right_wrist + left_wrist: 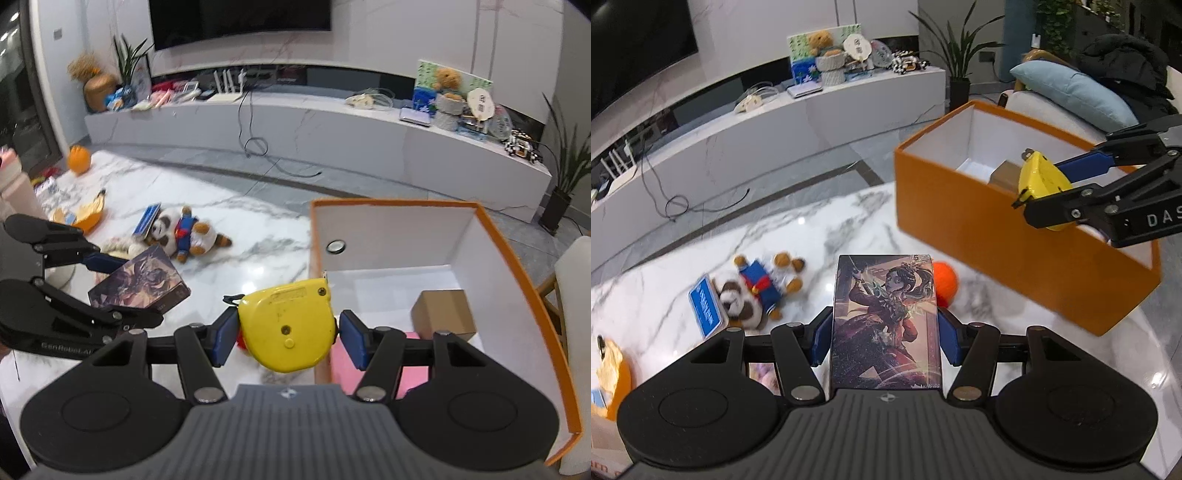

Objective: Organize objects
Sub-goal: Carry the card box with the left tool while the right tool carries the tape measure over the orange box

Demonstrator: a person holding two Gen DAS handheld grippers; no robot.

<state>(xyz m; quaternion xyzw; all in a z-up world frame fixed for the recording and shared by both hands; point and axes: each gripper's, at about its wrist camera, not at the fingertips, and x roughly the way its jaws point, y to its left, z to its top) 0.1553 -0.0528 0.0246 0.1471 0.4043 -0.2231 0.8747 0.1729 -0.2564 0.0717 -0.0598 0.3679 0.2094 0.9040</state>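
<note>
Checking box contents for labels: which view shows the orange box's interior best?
Right wrist. It looks down into the orange box, showing the white floor, a brown carton and a pink item. Left wrist sees it from the side; its near wall hides most of the interior.

ahead of your grippers a long white marble tv bench [314, 122] runs under a dark tv [240, 18]; potted plant [956, 62] at its end.

My left gripper [884, 336] hid the illustrated box's [884, 325] lower edge, and the orange ball [946, 282] sat half behind that box. My yellow tape measure [286, 328] covered the orange bin's [524, 280] near corner; the plush toys [757, 291] were blurred
</note>
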